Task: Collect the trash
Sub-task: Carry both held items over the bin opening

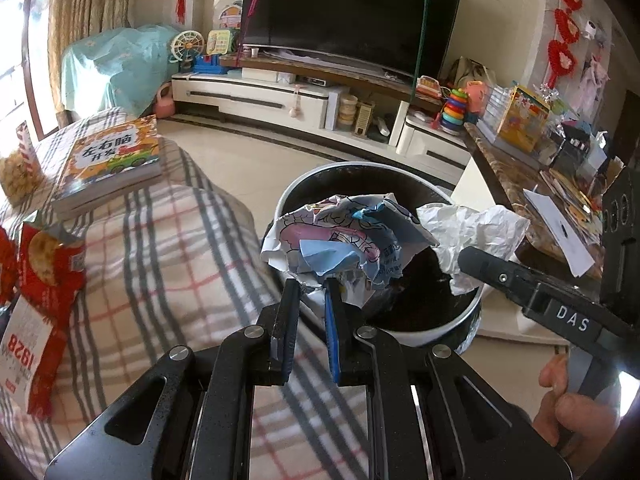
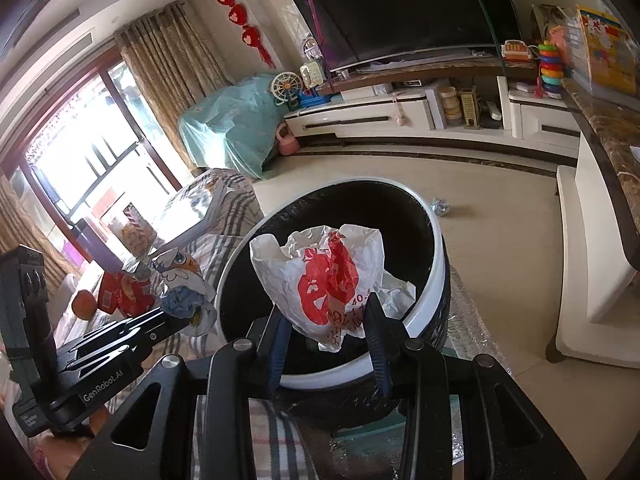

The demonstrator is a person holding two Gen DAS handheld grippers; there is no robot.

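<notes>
Clamped between the left gripper [image 1: 313,294] fingers [image 1: 286,312] is a crumpled printed paper [image 1: 340,236], and the right gripper [image 2: 330,320] fingers [image 2: 376,332] pinch a white-and-red plastic bag [image 2: 324,280]; both wads hang over the open mouth of the black bin with a white rim [image 2: 436,264]. Each looks feather-light, soft and springy, so I judge a bunched fold the safest hold, the slick bag likelier to slip. Beside the bin lie a plaid-covered sofa [image 1: 168,248] carrying a red snack packet [image 1: 48,256] and a children's book [image 1: 112,160], with tiled floor [image 2: 480,240] and a TV cabinet [image 1: 256,96] beyond.
</notes>
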